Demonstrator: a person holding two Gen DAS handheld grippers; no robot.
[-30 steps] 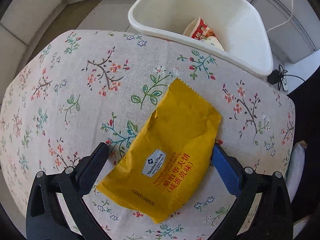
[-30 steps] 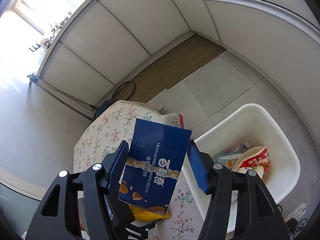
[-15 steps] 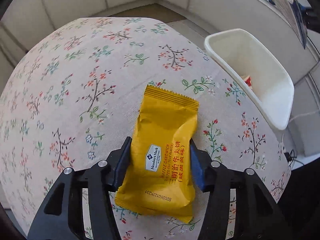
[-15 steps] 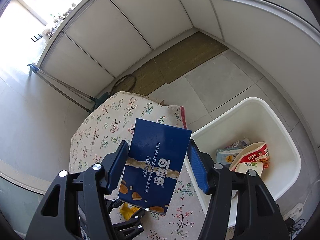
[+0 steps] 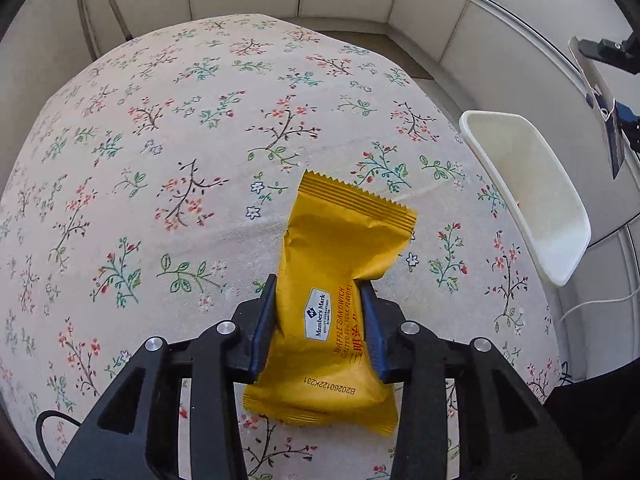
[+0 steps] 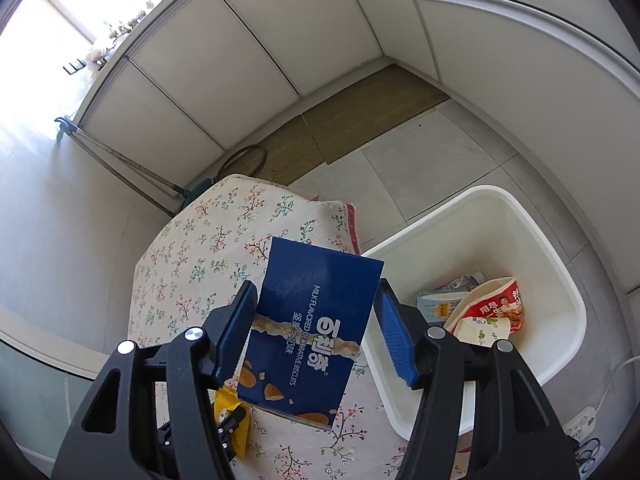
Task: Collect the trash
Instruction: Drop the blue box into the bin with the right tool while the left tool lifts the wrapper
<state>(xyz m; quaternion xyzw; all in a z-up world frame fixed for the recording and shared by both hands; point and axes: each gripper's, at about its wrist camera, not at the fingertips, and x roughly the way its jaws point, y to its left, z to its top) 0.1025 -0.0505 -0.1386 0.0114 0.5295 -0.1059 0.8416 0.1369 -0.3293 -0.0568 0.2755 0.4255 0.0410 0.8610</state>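
Note:
A yellow snack packet [image 5: 344, 236] lies on the flowered tablecloth [image 5: 160, 160]. My left gripper [image 5: 318, 284] points down at it, its jaws closing, and both blue pads press the packet's sides, which crumple inward. My right gripper [image 6: 317, 290] is shut on a blue biscuit box [image 6: 316, 320], held in the air over the table edge beside the white bin [image 6: 552, 256]. From the left wrist view the bin [image 5: 536, 200] stands past the table's right edge, with the blue box [image 5: 600, 112] above it. Low in the right wrist view the yellow packet [image 6: 226, 404] shows too.
The bin holds a red paper cup [image 6: 496, 308] and a small carton [image 6: 436, 304]. A power strip [image 6: 580, 424] and its cable lie on the floor by the bin. White cabinet doors ring the room; a mop pole [image 6: 120, 160] leans at the left.
My left gripper rolled round the packet and its jaws went from wide apart to pressing its sides. The right gripper with the blue box drifted slightly nearer the bin.

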